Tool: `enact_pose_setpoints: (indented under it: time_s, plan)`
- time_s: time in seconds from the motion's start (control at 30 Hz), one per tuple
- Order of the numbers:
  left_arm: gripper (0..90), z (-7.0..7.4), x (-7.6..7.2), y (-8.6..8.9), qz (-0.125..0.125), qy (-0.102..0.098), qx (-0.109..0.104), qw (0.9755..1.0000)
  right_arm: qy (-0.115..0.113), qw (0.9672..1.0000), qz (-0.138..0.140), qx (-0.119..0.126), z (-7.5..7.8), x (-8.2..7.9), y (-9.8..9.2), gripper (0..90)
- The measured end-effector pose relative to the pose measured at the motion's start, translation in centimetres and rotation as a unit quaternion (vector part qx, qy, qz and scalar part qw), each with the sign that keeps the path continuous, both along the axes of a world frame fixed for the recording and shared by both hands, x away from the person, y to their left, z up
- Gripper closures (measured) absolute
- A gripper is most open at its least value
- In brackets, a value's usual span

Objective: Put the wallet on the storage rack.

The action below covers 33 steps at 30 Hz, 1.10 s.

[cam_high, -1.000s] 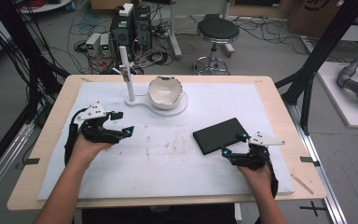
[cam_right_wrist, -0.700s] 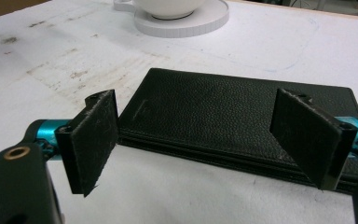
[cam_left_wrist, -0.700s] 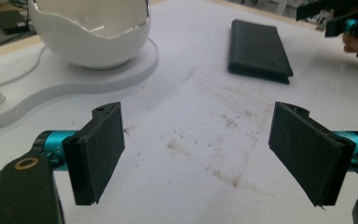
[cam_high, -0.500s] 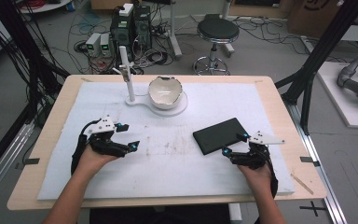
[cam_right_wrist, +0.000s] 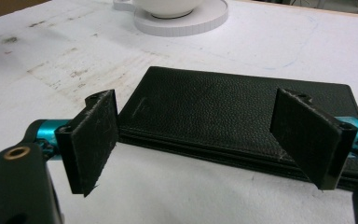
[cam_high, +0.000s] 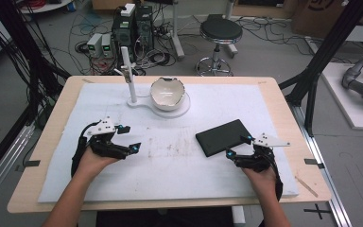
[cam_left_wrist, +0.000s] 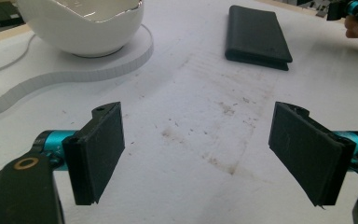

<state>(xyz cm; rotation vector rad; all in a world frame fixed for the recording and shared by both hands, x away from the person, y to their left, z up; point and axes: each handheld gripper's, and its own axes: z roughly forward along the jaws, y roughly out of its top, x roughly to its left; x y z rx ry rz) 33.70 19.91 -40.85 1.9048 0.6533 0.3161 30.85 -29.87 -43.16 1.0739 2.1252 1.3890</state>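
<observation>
Desk [cam_high: 274, 94] under white mat. Black wallet [cam_high: 223, 137] flat right of centre, well apart from white bowl [cam_high: 168, 93]. Right hand-held gripper [cam_high: 239, 146] just beside wallet's near edge, jaws spread wide, empty. Left hand-held gripper [cam_high: 128, 138] well left of wallet, jaws parted, empty.

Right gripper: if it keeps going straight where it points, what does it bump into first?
Most likely the black leather wallet. The right gripper is open, and the wallet lies flat just ahead between its jaws, apparently not yet touched.

No readable text, labels, brands or numbers anywhere; the wallet [cam_right_wrist: 233, 116], bowl [cam_high: 168, 92] and desk [cam_high: 47, 123] all show plain, unmarked surfaces.
</observation>
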Motion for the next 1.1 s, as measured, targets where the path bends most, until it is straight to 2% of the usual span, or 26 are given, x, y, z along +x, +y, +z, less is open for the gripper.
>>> enact_pose_setpoints:
  time_s: [0.07,0.4,0.5,0.53,0.57,0.63,0.67,0.7,0.73,0.77,0.8,0.83,0.87,0.9,0.93,1.07,1.1]
  plan:
    - [18.2,0.0,0.2,0.0,-0.002,0.002,-0.013,0.9999,0.001,1.0000,-0.003,0.000,0.0,-0.2,-0.1,15.8]
    - [18.5,-0.1,0.8,-0.7,-0.007,0.011,-0.033,0.9994,-0.001,1.0000,-0.004,-0.002,0.1,-0.6,-0.6,15.8]
    - [18.4,0.0,2.2,-2.4,-0.015,0.018,-0.034,0.9991,-0.002,1.0000,-0.005,-0.008,0.0,-1.0,-0.8,15.8]
    - [18.3,0.0,2.2,-2.4,-0.015,0.018,-0.034,0.9991,-0.003,0.9999,-0.004,-0.010,0.0,-1.1,-0.9,15.8]
    - [18.3,0.1,2.6,-2.9,-0.018,0.019,-0.030,0.9992,-0.003,0.9999,-0.004,-0.010,0.0,-1.1,-0.9,15.8]
    - [18.3,0.7,3.9,-4.9,-0.037,0.032,-0.035,0.9982,-0.003,0.9999,-0.006,-0.010,0.1,-1.4,-1.0,15.8]
    - [18.3,0.7,3.9,-4.9,-0.037,0.032,-0.035,0.9982,-0.003,0.9999,-0.006,-0.010,0.1,-1.4,-1.0,15.8]
    - [18.2,1.1,4.7,-6.4,-0.059,0.040,-0.040,0.9967,-0.002,0.9999,-0.006,-0.009,0.1,-1.6,-1.1,15.8]
    - [18.3,1.1,4.7,-6.4,-0.059,0.040,-0.040,0.9967,-0.002,0.9999,-0.006,-0.009,0.1,-1.6,-1.1,15.8]
    - [18.4,1.5,5.6,-7.9,-0.079,0.049,-0.036,0.9951,-0.003,0.9999,-0.007,-0.011,0.1,-1.7,-1.1,15.8]
    - [18.5,1.6,6.0,-8.6,-0.089,0.053,-0.029,0.9942,-0.005,0.9999,-0.007,-0.011,0.1,-1.7,-1.1,15.9]
    - [18.5,1.8,6.4,-9.3,-0.092,0.055,-0.026,0.9939,-0.004,0.9999,-0.007,-0.008,0.0,-1.8,-1.2,15.9]
    - [18.5,1.8,6.4,-9.3,-0.092,0.055,-0.026,0.9939,-0.004,0.9999,-0.007,-0.008,0.0,-1.8,-1.2,15.9]
    - [18.4,1.9,6.8,-10.1,-0.097,0.055,-0.023,0.9935,-0.001,1.0000,-0.007,-0.006,-0.1,-2.0,-1.4,15.8]
    - [18.4,2.1,7.5,-11.4,-0.105,0.062,-0.018,0.9923,-0.002,1.0000,-0.007,-0.006,0.0,-2.0,-1.5,15.9]
    - [18.3,2.3,8.5,-13.5,-0.113,0.063,-0.008,0.9915,-0.007,0.9999,-0.008,-0.004,0.0,-2.1,-1.7,15.8]
    - [18.3,2.2,9.0,-15.0,-0.120,0.063,-0.003,0.9907,-0.007,0.9999,-0.009,-0.003,0.0,-2.1,-1.8,15.8]
